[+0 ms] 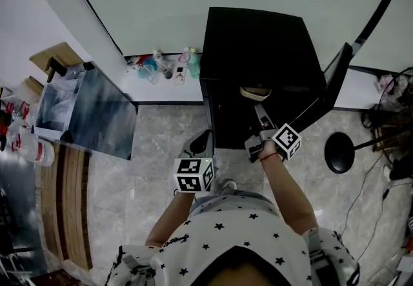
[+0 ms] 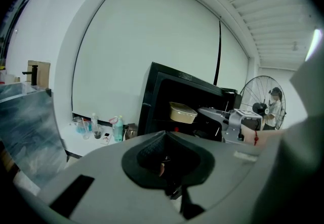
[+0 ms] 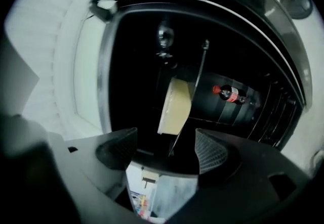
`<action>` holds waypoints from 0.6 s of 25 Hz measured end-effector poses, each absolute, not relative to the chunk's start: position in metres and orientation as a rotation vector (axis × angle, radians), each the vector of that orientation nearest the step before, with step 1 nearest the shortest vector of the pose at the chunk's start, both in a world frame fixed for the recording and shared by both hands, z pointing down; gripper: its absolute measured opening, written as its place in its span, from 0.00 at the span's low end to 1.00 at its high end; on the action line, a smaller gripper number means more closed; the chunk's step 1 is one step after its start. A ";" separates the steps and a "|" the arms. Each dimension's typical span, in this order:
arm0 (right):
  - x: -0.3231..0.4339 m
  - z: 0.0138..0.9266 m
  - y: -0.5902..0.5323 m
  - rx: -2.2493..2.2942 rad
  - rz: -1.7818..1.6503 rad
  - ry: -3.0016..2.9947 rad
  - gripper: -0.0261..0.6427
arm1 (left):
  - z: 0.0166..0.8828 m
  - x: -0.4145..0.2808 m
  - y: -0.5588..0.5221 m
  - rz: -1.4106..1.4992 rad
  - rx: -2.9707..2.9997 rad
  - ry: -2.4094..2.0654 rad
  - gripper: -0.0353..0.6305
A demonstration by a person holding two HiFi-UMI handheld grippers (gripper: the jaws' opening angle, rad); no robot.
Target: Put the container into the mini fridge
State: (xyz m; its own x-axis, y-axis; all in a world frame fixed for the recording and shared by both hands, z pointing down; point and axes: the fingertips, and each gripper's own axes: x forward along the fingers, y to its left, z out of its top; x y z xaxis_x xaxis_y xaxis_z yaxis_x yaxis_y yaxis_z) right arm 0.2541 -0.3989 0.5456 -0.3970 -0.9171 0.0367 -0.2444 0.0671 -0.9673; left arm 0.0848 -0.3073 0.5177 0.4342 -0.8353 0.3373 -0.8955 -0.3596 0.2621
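The black mini fridge point(image 1: 258, 52) stands with its door point(image 1: 337, 75) swung out to the right. A beige lidded container point(image 1: 255, 92) rests on a shelf inside it, also seen in the left gripper view point(image 2: 183, 112) and the right gripper view point(image 3: 175, 106). My right gripper point(image 1: 259, 112) is just in front of the container, and its jaws point(image 3: 166, 148) stand wide open with nothing between the pads. My left gripper point(image 1: 202, 141) hangs lower, left of the fridge front, pads together point(image 2: 167, 163) and holding nothing.
A cola bottle point(image 3: 230, 93) lies deeper in the fridge. Bottles and cups point(image 1: 161, 68) stand on the white ledge left of the fridge. A floor fan point(image 1: 340, 152) is on the right, a glossy counter point(image 1: 90, 113) on the left. The floor is grey tile.
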 end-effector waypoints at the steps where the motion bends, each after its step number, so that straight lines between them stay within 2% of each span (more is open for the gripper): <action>1: 0.250 0.542 -0.393 -1.167 -1.349 1.745 0.54 | 0.517 0.083 -0.304 0.202 2.288 -1.468 0.07; 4: 0.238 0.530 -0.375 -1.179 -1.320 1.822 0.48 | 0.516 0.077 -0.291 0.201 2.292 -1.468 0.07; 11: 0.208 0.517 -0.323 -1.325 -1.224 2.058 0.21 | 0.509 0.058 -0.259 0.198 2.298 -1.467 0.07; 15: 0.192 0.514 -0.293 -1.390 -1.176 2.145 0.10 | 0.509 0.048 -0.238 0.198 2.303 -1.462 0.07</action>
State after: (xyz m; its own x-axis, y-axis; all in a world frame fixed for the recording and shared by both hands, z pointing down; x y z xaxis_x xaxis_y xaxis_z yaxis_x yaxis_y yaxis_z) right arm 0.1924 -0.2931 0.5140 -0.4715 -0.8678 0.1567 -0.5988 0.1846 -0.7794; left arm 0.0481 -0.2383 0.5086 0.4419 -0.8347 0.3286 -0.8921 -0.3704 0.2587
